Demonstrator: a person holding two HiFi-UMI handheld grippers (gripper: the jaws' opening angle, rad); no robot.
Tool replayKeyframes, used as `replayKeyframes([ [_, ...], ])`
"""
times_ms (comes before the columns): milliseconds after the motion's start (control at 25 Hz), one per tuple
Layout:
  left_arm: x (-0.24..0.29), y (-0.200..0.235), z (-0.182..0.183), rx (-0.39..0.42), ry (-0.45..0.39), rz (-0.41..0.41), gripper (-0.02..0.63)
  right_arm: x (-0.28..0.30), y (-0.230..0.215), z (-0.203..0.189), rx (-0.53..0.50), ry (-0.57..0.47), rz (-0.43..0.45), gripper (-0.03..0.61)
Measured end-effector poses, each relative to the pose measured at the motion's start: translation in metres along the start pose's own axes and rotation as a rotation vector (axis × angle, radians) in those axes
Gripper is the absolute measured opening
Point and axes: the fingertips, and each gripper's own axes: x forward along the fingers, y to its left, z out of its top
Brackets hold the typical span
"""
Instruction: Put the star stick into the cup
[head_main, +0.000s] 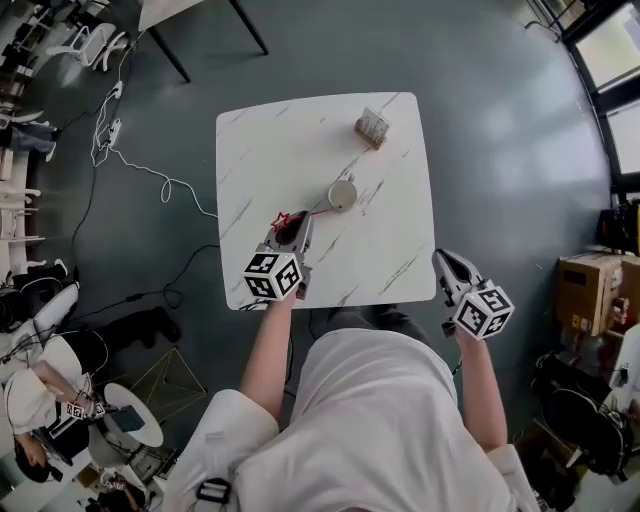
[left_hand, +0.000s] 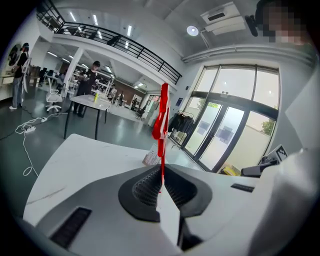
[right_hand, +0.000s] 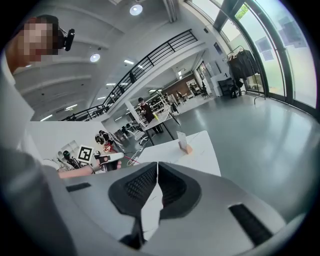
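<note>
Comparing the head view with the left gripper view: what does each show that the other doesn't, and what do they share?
Head view only: the cup, standing on the table just ahead of the left gripper; the left gripper view shows no cup.

Left gripper view only: the jaws closed on the shaft of the star stick, whose red top rises above them, and glass doors behind.

Both: the star stick in the left gripper, the white table, and the small box near its far edge.
</note>
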Motion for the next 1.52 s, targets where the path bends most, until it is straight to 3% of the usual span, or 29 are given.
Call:
replayKeyframes([
  [120, 0.025, 0.006, -0.006, 0.023, 0.035, -0.021, 0.025, 0.001, -0.003, -0.002, 0.019, -0.007, -0.04, 0.026],
  [360, 0.074, 0.03, -0.039, 0.08, 0.135, 0.023, 0.025, 0.002, -0.01, -0.019, 0.06, -0.001, -0.117, 0.026],
  [720, 0.115, 0.028, -0.069, 0.111, 0.241, -0.002, 0.025, -0.013, -0.023, -0.047, 0.128, 0.009, -0.209, 0.026],
  [840, 0.117, 0.024, -0.08, 0.129, 0.285, -0.025, 0.028, -0.011, -0.022, -0.052, 0.12, 0.016, -0.224, 0.026],
  [960, 0.114, 0.022, -0.091, 0.12, 0.319, -0.033, 0.102, -0.011, -0.019, -0.056, 0.107, 0.025, -0.231, 0.026],
  [1200, 0.099, 0.019, -0.106, 0.135, 0.375, -0.047, 0.188, -0.01, -0.01, -0.061, 0.078, 0.03, -0.227, 0.026],
  [1520, 0.071, 0.015, -0.117, 0.131, 0.384, -0.025, 0.209, -0.002, 0.007, -0.052, 0.007, 0.026, -0.194, 0.026],
])
